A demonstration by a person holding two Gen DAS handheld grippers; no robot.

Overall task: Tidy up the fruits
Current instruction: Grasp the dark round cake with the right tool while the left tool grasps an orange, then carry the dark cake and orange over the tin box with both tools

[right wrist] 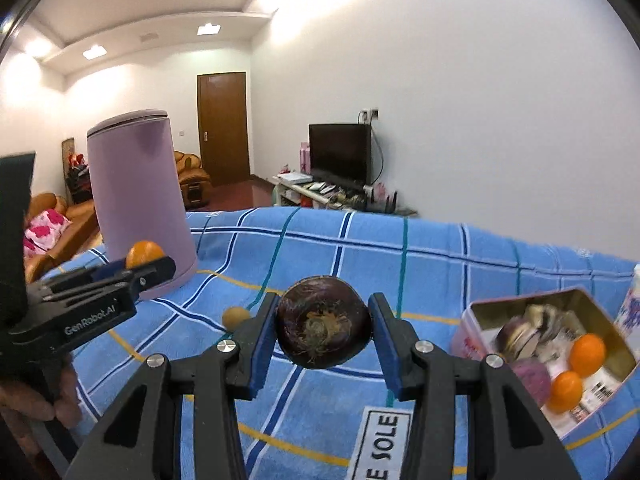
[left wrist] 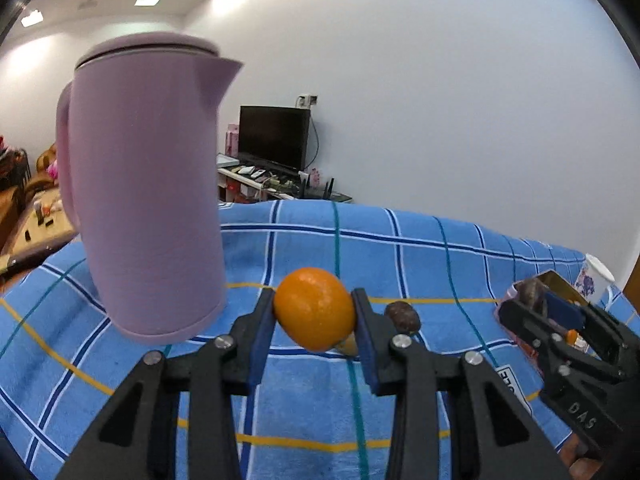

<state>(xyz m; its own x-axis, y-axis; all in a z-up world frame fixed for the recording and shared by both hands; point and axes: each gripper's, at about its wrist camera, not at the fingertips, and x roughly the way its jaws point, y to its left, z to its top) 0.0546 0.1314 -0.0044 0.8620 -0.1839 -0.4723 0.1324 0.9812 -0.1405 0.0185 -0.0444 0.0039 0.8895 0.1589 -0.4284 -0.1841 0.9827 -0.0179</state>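
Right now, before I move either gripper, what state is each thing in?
left gripper: jaws shut on the orange, lifted off the cloth
orange: held
right gripper: jaws shut on the dark purple fruit
dark purple fruit: held, raised
tin box: open, partly filled with fruit
purple kettle: upright, lid on
small brown fruit: loose on the cloth

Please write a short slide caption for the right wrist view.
Right tongs hold a dark fruit above the blue cloth, beside the tin.
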